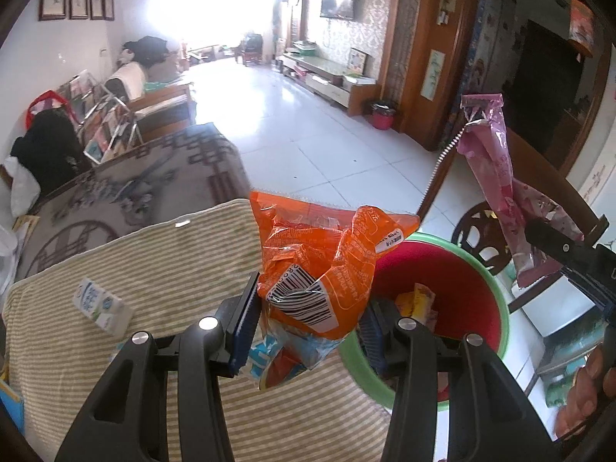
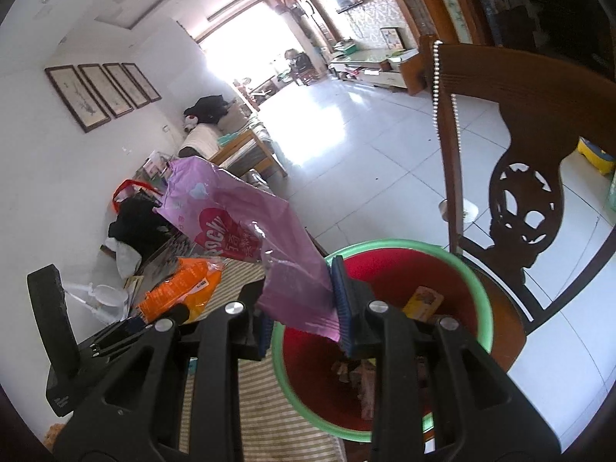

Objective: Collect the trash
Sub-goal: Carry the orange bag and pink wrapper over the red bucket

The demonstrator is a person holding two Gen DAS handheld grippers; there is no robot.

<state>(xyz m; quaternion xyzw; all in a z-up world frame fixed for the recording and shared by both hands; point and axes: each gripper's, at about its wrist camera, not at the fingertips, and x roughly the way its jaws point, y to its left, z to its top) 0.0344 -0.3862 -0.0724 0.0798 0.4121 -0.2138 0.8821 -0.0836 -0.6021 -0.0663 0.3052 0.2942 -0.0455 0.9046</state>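
Note:
My left gripper (image 1: 308,323) is shut on a crumpled orange snack bag (image 1: 319,265), held at the left rim of a red bin with a green rim (image 1: 500,308). My right gripper (image 2: 302,315) is shut on a pink snack wrapper (image 2: 246,227), held over the bin's near-left rim (image 2: 300,396). The pink wrapper (image 1: 496,177) and right gripper (image 1: 558,246) also show in the left wrist view, above the bin's right side. The orange bag (image 2: 181,288) shows left in the right wrist view. Wrappers (image 1: 415,300) lie inside the bin. A small white carton (image 1: 102,306) lies on the striped cloth (image 1: 173,269).
A carved wooden chair (image 2: 527,208) stands right behind the bin. A patterned cloth (image 1: 134,184) lies beyond the striped one. A sofa and racks (image 1: 115,115) line the left wall, with white tiled floor (image 1: 308,123) beyond.

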